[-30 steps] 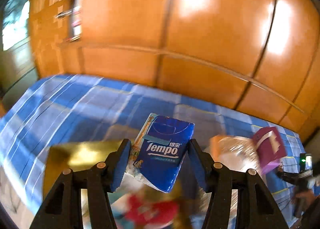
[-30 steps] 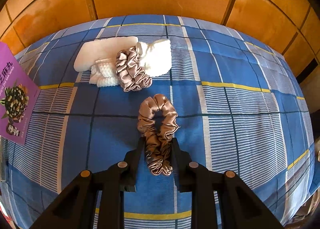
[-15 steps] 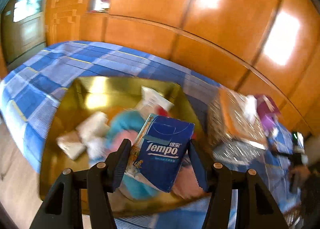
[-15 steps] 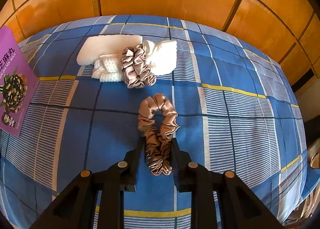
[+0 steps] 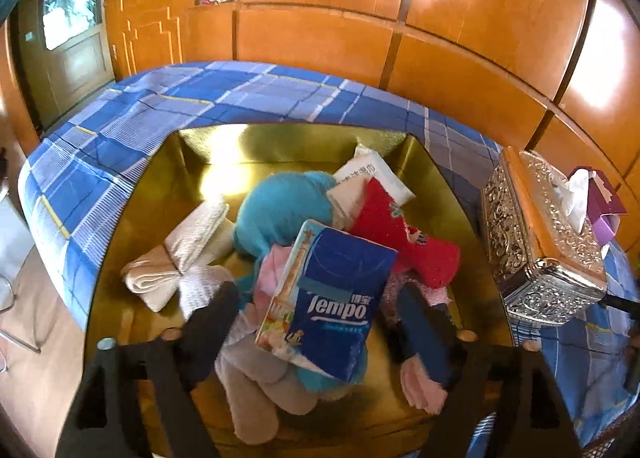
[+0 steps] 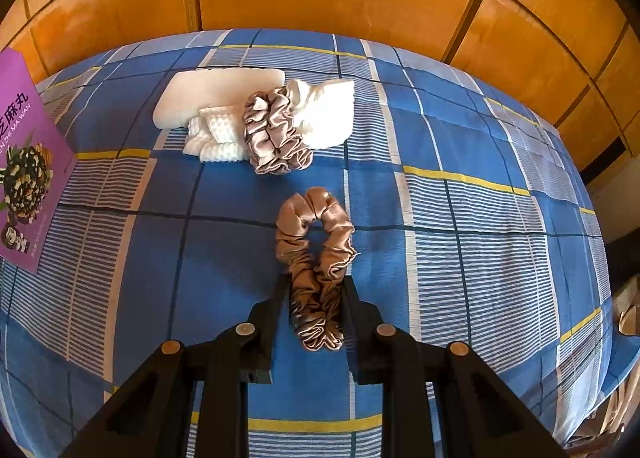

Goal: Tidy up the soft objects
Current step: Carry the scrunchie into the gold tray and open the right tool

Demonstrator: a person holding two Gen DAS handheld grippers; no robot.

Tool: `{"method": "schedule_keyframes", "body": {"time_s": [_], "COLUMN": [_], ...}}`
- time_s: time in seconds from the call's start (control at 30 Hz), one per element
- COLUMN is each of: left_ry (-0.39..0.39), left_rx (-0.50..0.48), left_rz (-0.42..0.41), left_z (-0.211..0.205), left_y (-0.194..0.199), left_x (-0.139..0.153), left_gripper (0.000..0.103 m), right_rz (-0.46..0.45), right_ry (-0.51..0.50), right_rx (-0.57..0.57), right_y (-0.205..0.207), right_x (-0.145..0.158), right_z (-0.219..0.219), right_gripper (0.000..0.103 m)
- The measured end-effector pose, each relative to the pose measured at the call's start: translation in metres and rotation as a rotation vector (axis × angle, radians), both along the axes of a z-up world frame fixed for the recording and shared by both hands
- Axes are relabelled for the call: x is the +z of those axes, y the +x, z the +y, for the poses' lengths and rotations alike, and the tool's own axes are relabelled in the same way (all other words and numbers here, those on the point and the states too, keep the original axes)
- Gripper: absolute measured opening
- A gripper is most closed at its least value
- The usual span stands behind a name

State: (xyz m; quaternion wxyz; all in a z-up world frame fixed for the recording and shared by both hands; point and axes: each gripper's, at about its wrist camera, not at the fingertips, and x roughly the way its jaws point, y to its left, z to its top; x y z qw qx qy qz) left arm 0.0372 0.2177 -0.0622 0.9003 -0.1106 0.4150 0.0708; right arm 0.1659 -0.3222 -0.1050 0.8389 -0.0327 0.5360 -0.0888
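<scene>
Left gripper [image 5: 320, 314] open, apparently dropping Tempo pack [image 5: 330, 298] into gold box [image 5: 288, 141]; right gripper [image 6: 314, 290] clamping brown scrunchie [image 6: 316, 258], next boxward.

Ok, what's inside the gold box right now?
The gold box holds a teal sock, a red sock, white cloths, a white tissue pack and pink pieces. The blue tissue pack covers whatever lies beneath it.

This is a bedroom in a home. A bed with a blue plaid sheet [image 6: 460, 217] stands against glossy orange wooden wardrobe panels [image 5: 460, 37], and a wooden door [image 5: 72, 57] is past its far left corner. An ornate silver tissue box [image 5: 544, 234] rests near the bed's right edge.
</scene>
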Motion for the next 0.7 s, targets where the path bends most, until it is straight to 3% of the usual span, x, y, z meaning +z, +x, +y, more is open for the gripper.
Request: {"method": "schedule_keyframes", "body": {"time_s": [0.33,0.7], "left_ry": [0.086,0.130], "left_rx": [-0.020,-0.094], "left_rz": [-0.084,-0.093], "left_z": [-0.022,-0.045], "left_y": [-0.027,-0.038], "left_x": [0.024,0.028], "left_gripper": [0.092,0.092], "right_rz": [-0.007,0.028], "right_ry": [0.039,0.080], "right_rx": [-0.031,-0.093], "right_y": [0.003,0.014], "right_x": [-0.002,0.004], "right_z": [-0.006,-0.005], "right_gripper": [0.022,0.022]}}
